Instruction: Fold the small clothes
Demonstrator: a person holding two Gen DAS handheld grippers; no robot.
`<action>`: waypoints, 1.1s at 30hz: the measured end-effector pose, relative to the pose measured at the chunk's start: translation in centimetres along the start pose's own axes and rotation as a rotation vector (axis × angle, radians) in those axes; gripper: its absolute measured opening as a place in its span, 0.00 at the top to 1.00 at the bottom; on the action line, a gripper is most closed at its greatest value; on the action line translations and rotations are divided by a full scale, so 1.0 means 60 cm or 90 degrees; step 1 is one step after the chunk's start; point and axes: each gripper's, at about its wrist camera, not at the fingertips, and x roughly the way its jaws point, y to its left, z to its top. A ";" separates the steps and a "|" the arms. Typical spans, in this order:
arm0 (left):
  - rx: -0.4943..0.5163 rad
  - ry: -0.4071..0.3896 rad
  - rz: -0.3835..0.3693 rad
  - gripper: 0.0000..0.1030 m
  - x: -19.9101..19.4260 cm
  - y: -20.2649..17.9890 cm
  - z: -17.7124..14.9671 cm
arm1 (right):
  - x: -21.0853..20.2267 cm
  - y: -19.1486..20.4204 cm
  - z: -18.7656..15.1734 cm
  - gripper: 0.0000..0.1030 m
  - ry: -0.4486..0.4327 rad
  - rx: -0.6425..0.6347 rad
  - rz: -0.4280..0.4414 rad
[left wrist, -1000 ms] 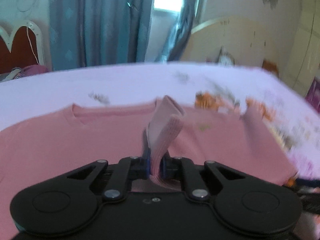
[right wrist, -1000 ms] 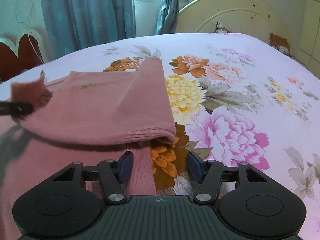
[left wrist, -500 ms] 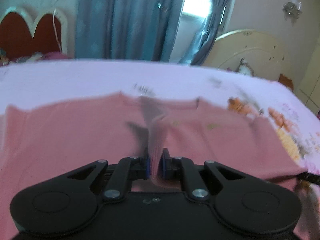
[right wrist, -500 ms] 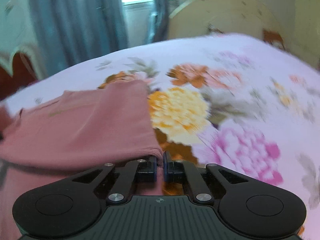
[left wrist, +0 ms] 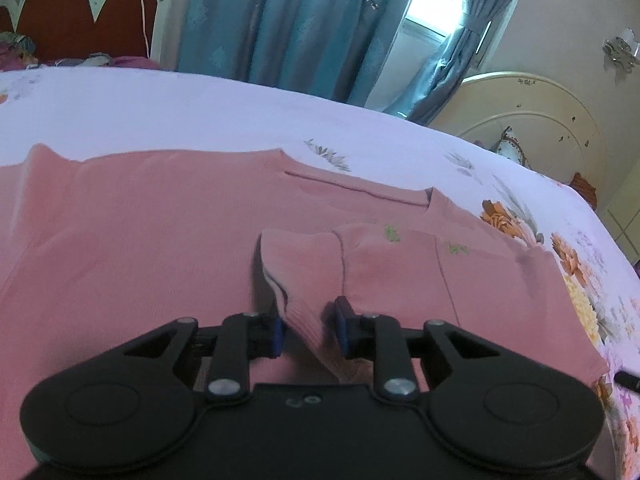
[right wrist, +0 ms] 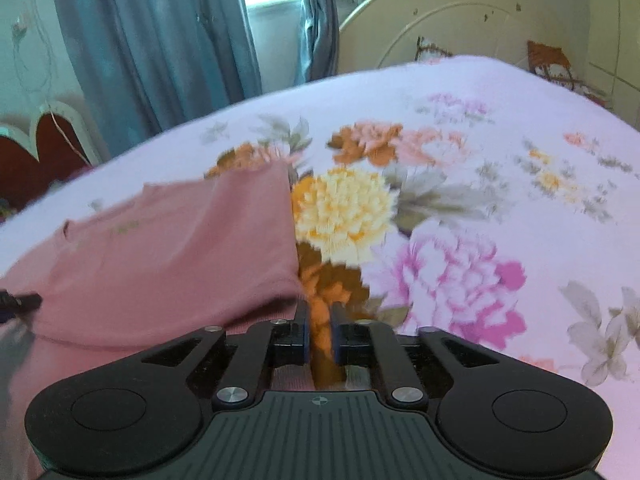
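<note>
Since a second ago our sleeve [left wrist: 320, 264] has come down onto the sweater [left wrist: 140, 240], folded across its chest. Our left gripper [left wrist: 308, 330] has just been opening, cuff loose between parted jaws. Our right gripper [right wrist: 320, 336], just reopened, stands narrowly apart at the sweater's edge on the bed [right wrist: 500, 128], gripping nothing.

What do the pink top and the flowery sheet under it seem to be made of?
The pink top looks like a soft, matte knit, probably cotton jersey: fine ribbing shows on the cuff between the left gripper's open jaws, and it drapes limply. The flowery sheet looks like a thin, smooth woven fabric with printed flowers, perhaps cotton or polyester; the blur leaves the weave unclear.
</note>
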 end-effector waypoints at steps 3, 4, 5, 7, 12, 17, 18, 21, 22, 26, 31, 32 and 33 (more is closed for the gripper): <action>0.034 -0.022 0.037 0.79 -0.013 -0.007 -0.003 | 0.010 0.010 0.026 0.34 -0.029 -0.018 0.000; 0.032 -0.019 0.049 0.81 -0.013 0.001 -0.004 | 0.019 0.011 0.034 0.34 -0.029 -0.021 0.003; 0.025 -0.012 0.063 0.82 -0.011 0.010 -0.006 | 0.033 0.014 0.044 0.34 -0.023 -0.021 0.011; 0.022 -0.013 0.084 0.83 -0.012 0.023 -0.007 | 0.063 0.016 0.060 0.34 -0.008 -0.013 0.027; 0.049 -0.054 0.106 0.79 -0.044 0.017 0.002 | 0.141 0.034 0.097 0.38 0.009 -0.034 0.036; 0.093 -0.063 0.081 0.79 -0.043 -0.019 0.010 | 0.203 0.039 0.122 0.48 0.018 -0.037 0.029; 0.097 -0.059 0.075 0.78 -0.037 -0.026 0.010 | 0.212 0.037 0.126 0.48 0.016 -0.031 0.022; 0.111 -0.046 0.076 0.73 -0.013 -0.043 0.009 | 0.241 0.031 0.133 0.49 0.036 -0.005 0.032; 0.111 -0.036 0.084 0.73 -0.002 -0.044 0.009 | 0.244 0.034 0.133 0.55 0.034 -0.006 0.035; 0.101 -0.014 0.093 0.71 0.018 -0.038 0.001 | 0.239 0.046 0.125 0.92 0.023 -0.043 0.043; 0.118 -0.017 0.108 0.67 0.016 -0.041 -0.004 | 0.239 0.017 0.124 0.96 0.005 -0.020 -0.010; 0.121 -0.018 0.112 0.66 0.018 -0.043 -0.004 | 0.236 0.024 0.127 0.96 0.007 -0.032 -0.013; 0.122 -0.017 0.115 0.66 0.018 -0.043 -0.003 | 0.233 0.029 0.129 0.96 0.005 -0.040 -0.015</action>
